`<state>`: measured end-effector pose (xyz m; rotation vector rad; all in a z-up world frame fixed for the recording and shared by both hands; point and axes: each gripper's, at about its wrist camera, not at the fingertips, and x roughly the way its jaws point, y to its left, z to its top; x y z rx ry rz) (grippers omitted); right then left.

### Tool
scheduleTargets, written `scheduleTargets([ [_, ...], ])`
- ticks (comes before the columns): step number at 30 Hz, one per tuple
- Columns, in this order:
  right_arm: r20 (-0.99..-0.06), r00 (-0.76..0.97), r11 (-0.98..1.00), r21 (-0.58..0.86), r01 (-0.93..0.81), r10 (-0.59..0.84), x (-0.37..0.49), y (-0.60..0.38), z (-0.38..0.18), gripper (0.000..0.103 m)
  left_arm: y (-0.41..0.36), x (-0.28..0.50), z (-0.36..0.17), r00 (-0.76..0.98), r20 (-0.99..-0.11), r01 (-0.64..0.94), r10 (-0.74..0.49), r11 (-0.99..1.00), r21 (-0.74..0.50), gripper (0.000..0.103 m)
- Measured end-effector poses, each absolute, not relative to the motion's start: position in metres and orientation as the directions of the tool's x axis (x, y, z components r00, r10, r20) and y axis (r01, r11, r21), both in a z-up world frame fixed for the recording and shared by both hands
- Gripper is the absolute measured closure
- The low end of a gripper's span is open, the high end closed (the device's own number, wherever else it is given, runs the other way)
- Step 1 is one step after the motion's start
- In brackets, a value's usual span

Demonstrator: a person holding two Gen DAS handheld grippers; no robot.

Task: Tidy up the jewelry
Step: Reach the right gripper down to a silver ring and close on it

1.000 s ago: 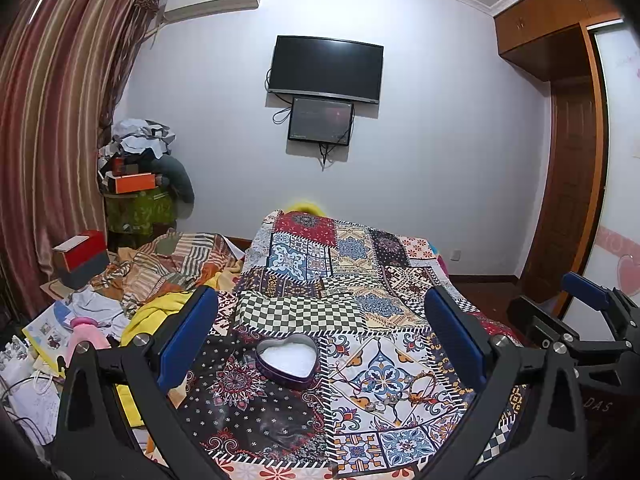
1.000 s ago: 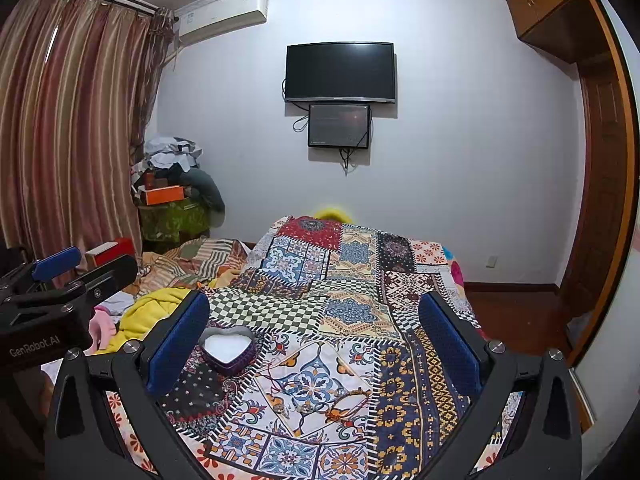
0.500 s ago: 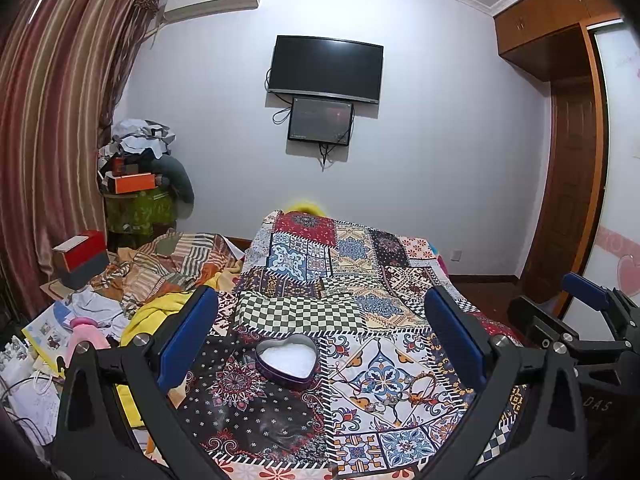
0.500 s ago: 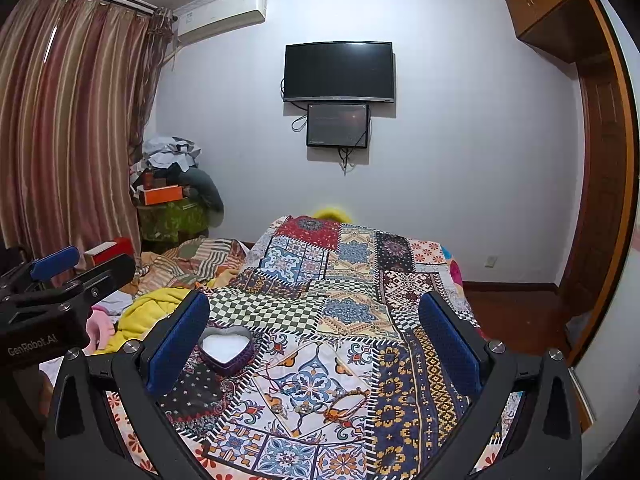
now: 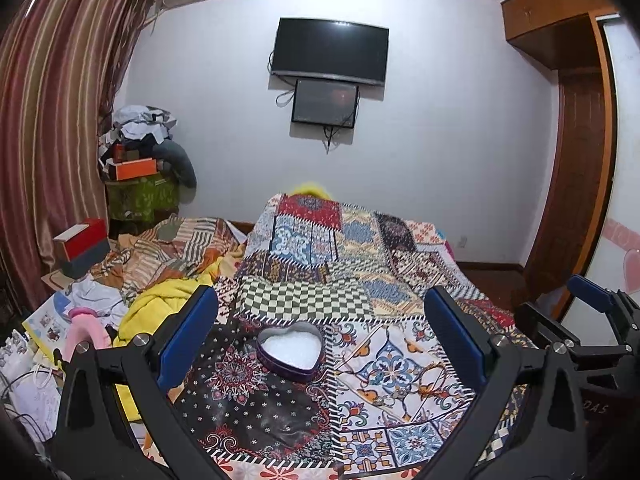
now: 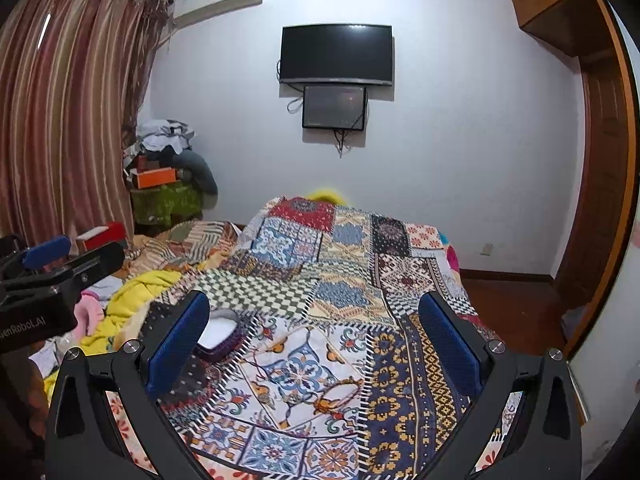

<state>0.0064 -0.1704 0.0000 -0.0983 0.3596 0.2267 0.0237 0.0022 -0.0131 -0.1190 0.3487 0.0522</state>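
While both tools hang above the bed covered by a multicoloured patchwork quilt (image 5: 320, 300), plan your first pick. Your left gripper (image 5: 320, 336) has its blue pads wide apart and holds nothing; your right gripper (image 6: 316, 344) is equally spread and empty. Between the left pads sits the purple heart-shaped tin with a white lining (image 5: 289, 349), lid off, on the dark floral patch. Just right of it, on the white-and-blue patch, lies a thin gold-coloured bangle with small charms (image 6: 320, 398), hard to pick out against the print. I judge the right gripper better placed: lower it straight over the bangle's rim, close gently on the wire, and avoid pinching quilt fabric
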Motion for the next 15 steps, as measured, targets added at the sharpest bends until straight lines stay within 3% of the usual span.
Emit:
scheduleTargets([
  [15,-0.586,0.808,0.982,-0.102,-0.159,0.070,0.052,-0.205,-0.068,0.000,0.011,0.089,-0.092,0.803,-0.597,-0.094,0.009,0.989,-0.112,0.000],
])
